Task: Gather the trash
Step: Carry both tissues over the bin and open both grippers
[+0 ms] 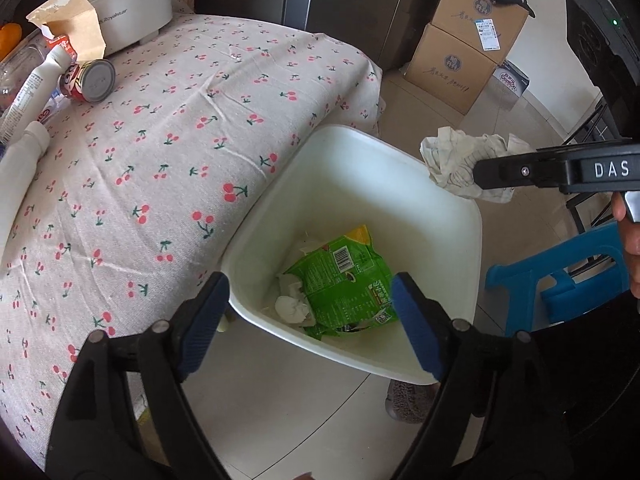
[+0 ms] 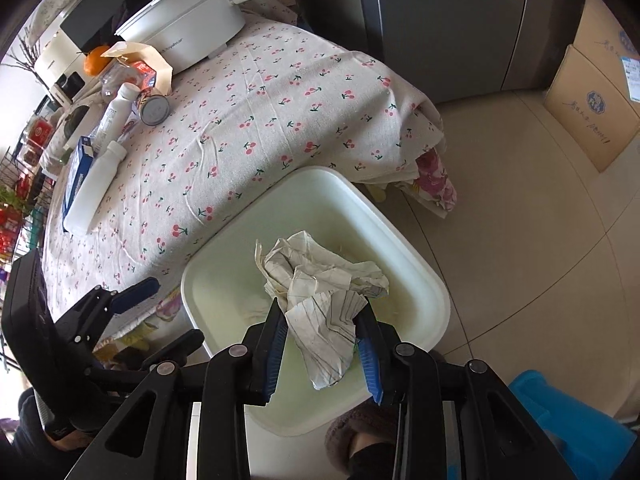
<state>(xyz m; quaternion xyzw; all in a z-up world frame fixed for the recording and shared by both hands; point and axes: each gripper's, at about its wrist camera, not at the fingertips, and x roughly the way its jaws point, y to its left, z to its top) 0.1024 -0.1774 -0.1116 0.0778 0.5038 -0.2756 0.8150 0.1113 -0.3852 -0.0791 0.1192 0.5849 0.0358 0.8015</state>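
Observation:
A white trash bin (image 1: 360, 136) stands on the floor against the table's edge. Inside it lie a green snack wrapper (image 1: 344, 284) and crumpled tissues (image 1: 292, 306). My left gripper (image 1: 310, 292) hangs open above the bin's near corner with nothing between its blue pads. My right gripper (image 2: 320, 320) is shut on a crumpled sheet of lined paper (image 2: 320, 280), held over the bin (image 2: 400, 248). In the left wrist view that paper (image 1: 452, 156) hangs beyond the bin's far right rim, pinched by the right gripper (image 1: 520, 172). The left gripper (image 2: 172, 312) shows open at the lower left of the right wrist view.
On the cherry-print tablecloth (image 1: 180, 140) lie a tipped can (image 1: 94, 80), white bottles (image 2: 96, 184), a torn paper bag (image 1: 76, 24), a blue carton (image 2: 78, 168) and a white pot (image 2: 188, 28). A blue stool (image 1: 560, 280), cardboard boxes (image 1: 460, 60) and a slippered foot (image 1: 408, 400) are around the bin.

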